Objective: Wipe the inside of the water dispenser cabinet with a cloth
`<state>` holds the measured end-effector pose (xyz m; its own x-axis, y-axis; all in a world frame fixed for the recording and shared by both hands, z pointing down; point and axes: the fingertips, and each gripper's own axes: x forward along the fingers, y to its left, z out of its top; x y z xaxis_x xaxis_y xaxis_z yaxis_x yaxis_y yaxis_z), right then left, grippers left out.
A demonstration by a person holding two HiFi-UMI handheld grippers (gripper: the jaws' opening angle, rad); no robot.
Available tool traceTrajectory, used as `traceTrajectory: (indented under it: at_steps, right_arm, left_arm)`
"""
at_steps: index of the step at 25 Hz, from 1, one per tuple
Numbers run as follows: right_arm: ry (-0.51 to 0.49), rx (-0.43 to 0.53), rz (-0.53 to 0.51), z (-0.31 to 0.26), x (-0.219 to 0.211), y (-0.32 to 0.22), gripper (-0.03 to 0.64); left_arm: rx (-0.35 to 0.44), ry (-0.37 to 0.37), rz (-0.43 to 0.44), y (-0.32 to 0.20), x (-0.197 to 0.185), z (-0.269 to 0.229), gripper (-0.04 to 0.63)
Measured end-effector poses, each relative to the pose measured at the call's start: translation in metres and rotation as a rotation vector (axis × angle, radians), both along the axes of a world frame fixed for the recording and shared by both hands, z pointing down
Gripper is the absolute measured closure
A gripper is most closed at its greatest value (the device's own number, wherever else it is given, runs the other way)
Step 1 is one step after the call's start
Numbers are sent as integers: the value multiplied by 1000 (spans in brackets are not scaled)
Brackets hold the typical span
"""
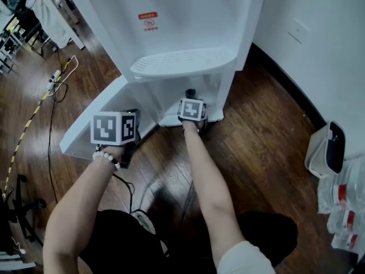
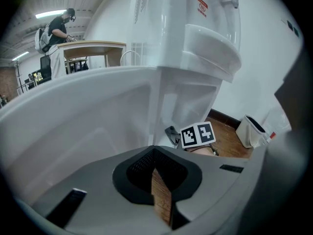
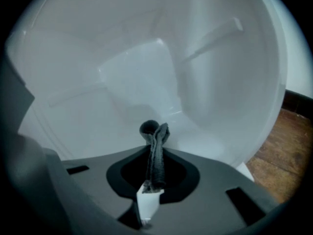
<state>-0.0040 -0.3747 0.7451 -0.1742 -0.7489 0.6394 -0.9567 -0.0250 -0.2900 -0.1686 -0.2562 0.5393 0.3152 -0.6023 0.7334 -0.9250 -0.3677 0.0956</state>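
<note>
The white water dispenser [image 1: 171, 27] stands on a wooden floor with its lower cabinet door [image 1: 94, 119] swung open to the left. My right gripper [image 1: 192, 103] reaches into the cabinet opening [image 1: 165, 99] and is shut on a dark grey cloth [image 3: 155, 153]. In the right gripper view the cloth stands up between the jaws in front of the white inner walls [image 3: 146, 77]. My left gripper [image 1: 125, 121] hovers beside the open door, its jaws shut with nothing between them [image 2: 155, 170]. The left gripper view also shows the cloth [image 2: 172, 133] ahead of the right gripper's marker cube [image 2: 198, 134].
A white bin [image 1: 326, 150] and packs of red-labelled bottles [image 1: 342, 204] stand at the right by the wall. A cable [image 1: 34, 113] and power strip [image 1: 55, 76] lie on the floor to the left. A person [image 2: 58, 31] stands at a far table [image 2: 90, 47].
</note>
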Motion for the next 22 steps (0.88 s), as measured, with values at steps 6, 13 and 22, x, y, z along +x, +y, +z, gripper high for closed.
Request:
traceTrajectory:
  at_steps: [6, 13, 22]
  right_arm:
    - [11, -20, -56, 2, -36, 7, 566]
    - [-120, -38, -203, 6, -102, 32, 566]
    - [-62, 8, -204, 2, -91, 37, 565]
  left_arm:
    - [-1, 2, 0, 1, -5, -2, 597]
    - [-3, 1, 10, 0, -1, 0, 597]
    - [0, 9, 23, -2, 14, 0, 597]
